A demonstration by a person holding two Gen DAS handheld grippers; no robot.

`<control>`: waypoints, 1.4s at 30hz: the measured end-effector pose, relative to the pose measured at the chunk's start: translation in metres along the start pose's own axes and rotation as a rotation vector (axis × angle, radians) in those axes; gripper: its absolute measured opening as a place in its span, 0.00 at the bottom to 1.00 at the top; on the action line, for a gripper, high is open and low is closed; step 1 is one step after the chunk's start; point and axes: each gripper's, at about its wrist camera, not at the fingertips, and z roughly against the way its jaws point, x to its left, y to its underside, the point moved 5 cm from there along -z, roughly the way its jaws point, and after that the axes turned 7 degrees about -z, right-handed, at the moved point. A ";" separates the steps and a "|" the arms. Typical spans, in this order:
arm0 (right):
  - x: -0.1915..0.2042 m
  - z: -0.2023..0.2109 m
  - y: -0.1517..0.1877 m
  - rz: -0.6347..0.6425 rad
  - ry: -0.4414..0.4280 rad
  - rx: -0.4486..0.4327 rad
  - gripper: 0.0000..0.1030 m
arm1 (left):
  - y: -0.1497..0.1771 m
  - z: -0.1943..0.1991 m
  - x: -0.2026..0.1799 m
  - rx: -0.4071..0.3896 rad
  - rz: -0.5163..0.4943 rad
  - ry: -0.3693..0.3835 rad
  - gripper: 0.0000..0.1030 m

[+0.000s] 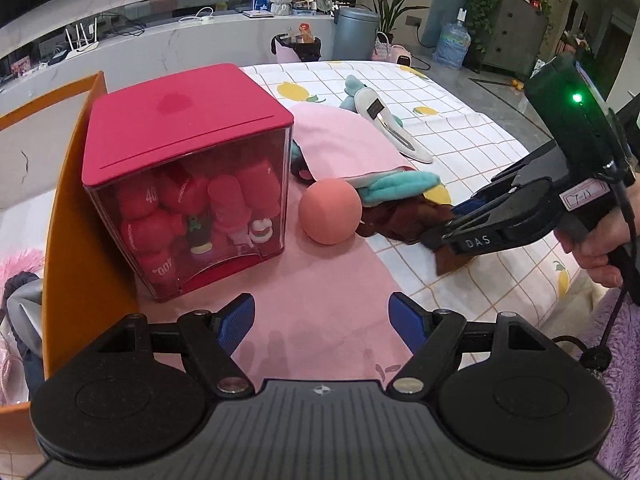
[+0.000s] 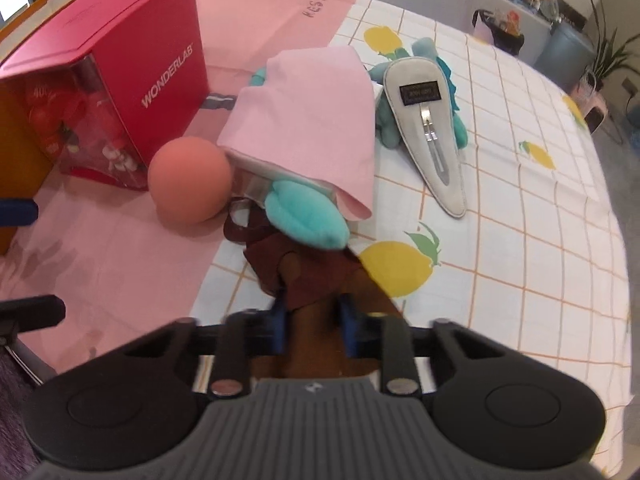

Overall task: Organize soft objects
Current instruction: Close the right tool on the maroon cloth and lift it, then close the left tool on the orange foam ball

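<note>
Right gripper clamped on near edge of brown fabric piece, on lemon-print sheet just beside peach ball, partly under teal plush. Left gripper spread wide, empty, above pink cloth. Looked light, limp, floppy; likely to drape and snag plush. Edge pinch adequate, bunched middle safer.

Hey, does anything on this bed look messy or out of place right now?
Yes. The pink cloth is draped over a teal plush, hiding most of it, with a brown fabric piece crumpled beneath. The right gripper is closed on that brown piece. A grey pouch lies across another teal plush.
</note>
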 end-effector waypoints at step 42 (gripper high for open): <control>-0.029 0.018 0.011 -0.042 0.122 -0.066 0.13 | -0.016 -0.079 -0.039 -0.305 0.405 -0.464 0.66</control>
